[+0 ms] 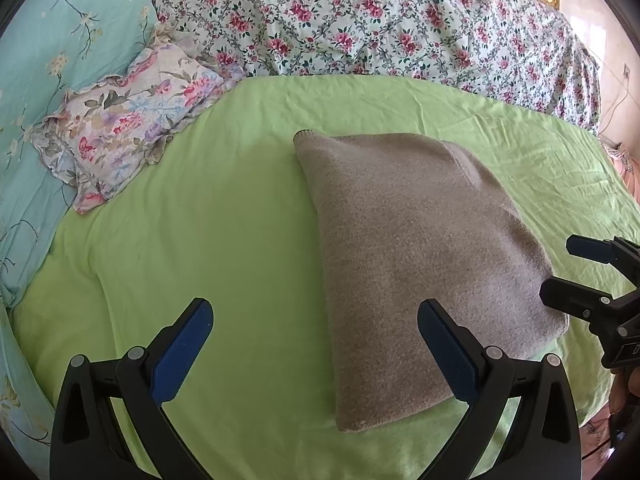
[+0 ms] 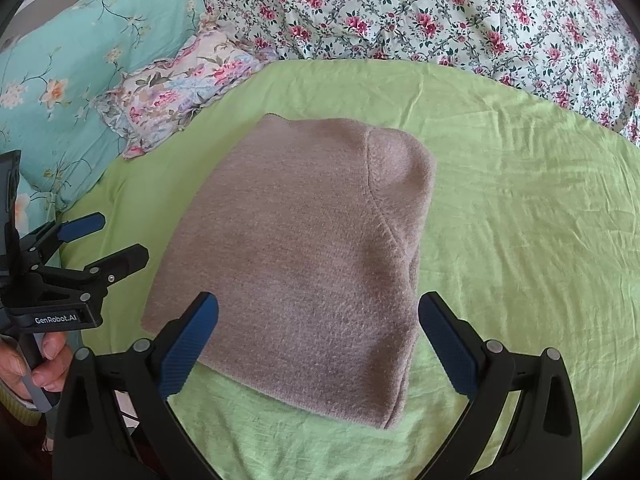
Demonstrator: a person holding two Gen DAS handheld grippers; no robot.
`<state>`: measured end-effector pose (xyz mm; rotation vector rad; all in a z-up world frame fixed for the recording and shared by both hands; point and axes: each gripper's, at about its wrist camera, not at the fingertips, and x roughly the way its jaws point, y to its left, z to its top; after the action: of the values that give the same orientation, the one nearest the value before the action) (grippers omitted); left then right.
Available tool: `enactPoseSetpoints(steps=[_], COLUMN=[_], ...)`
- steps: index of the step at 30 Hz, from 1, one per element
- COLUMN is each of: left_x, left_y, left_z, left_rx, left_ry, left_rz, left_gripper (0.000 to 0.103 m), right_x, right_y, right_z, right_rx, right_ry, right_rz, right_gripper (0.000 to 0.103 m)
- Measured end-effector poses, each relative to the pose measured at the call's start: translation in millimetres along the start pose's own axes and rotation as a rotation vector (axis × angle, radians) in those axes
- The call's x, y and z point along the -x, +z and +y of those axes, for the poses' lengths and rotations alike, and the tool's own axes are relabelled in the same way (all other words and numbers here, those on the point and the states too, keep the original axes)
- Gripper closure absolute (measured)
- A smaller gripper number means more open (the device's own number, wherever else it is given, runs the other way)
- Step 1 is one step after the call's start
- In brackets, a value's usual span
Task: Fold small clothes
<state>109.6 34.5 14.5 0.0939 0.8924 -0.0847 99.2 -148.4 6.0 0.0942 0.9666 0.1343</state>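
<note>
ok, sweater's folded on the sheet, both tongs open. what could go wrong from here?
1. The sweater is thick and bulges at its far right corner; that fold may spring open.
2. The right tongs hover over its near edge; a shallow pinch could catch only the top layer and undo the fold.
3. The green sheet is loose and wrinkled; a deep grab by the left tongs might snag it.

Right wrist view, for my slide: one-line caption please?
Folded beige knit garment on green sheet, open right gripper above its near edge, open left gripper alongside.

Black-framed tool with blue ribbed pads, silver screws, white "GenRobot.AI" lettering, bare-skinned hand.
</note>
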Motion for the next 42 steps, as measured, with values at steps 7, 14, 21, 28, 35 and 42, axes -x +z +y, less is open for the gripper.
enactPoseSetpoints(steps=[7, 14, 21, 28, 35, 42], left_x=[-2.0, -3.2, -3.1, -4.3, -3.7, -3.6], left_y=[0.2, 0.7, 0.6, 2.6, 4.6, 5.3], left_z=[1.6, 1.6, 1.2, -0.5, -1.4, -1.9], left_rx=[0.0, -0.007, -0.009, -0.018, -0.023, -0.025], left_ry=[0.002, 0.004, 0.005, 0.002, -0.002, -0.003], left_rz=[0.002, 0.006, 0.005, 0.008, 0.003, 0.002], left_gripper=[0.001, 0.001, 0.001, 0.001, 0.001, 0.001], right_x=[-0.3, -0.5, -0.7, -0.6, 0.8, 1.9], right_y=[0.0, -0.2, -0.1, 1.0, 3.0, 4.9], right_z=[-0.5, -0.4, 0.7, 0.7, -0.4, 0.0], right_rx=[0.0, 0.004, 0.002, 0.005, 0.005, 0.008], right_ry=[0.001, 0.002, 0.001, 0.002, 0.002, 0.002], right_rz=[0.0, 0.006, 0.006, 0.006, 0.002, 0.0], right_gripper=[0.003, 0.003, 0.003, 0.003, 0.003, 0.002])
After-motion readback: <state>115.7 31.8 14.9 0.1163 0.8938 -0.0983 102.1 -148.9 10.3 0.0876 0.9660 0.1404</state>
